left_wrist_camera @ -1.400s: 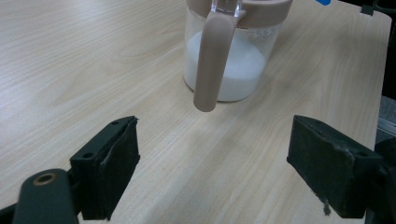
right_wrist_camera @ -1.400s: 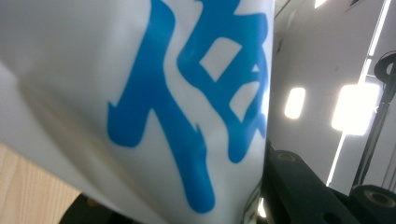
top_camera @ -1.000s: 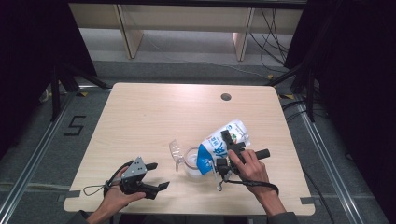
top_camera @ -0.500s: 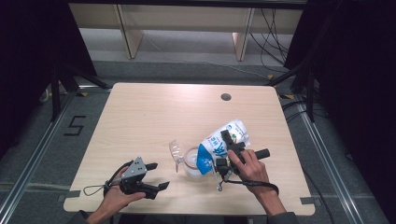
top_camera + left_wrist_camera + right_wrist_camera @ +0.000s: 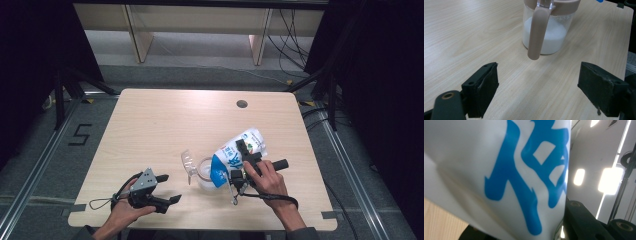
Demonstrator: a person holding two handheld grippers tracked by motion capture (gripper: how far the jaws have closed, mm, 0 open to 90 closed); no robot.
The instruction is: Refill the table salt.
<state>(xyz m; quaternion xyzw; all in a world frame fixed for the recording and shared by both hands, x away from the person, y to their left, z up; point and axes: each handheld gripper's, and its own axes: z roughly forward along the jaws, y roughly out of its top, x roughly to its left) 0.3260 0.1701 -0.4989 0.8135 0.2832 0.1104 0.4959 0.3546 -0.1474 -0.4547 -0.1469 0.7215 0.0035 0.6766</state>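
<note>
Right gripper fingers are clamped on a white-and-blue bag, held tilted with its lower end over the mouth of the clear jug, just right of frame centre in the high view; in the right gripper view the bag's blue print is seen pressed close against the lens, one black finger visible at lower right. Versus the frames from a second and half a second ago, nothing measurable is seen to have shifted: bag angle, jug and both hands are matched, so the pour is judged to be held steady and mid-way, not finished. Left gripper fingers are spread wide, nothing gripped, parked on the table at lower left; in the left gripper view its fingers are aimed at the jug's beige handle, well short of it. White contents are seen filling roughly the jug's lower half. Jug lid is flipped open toward the left.
</note>
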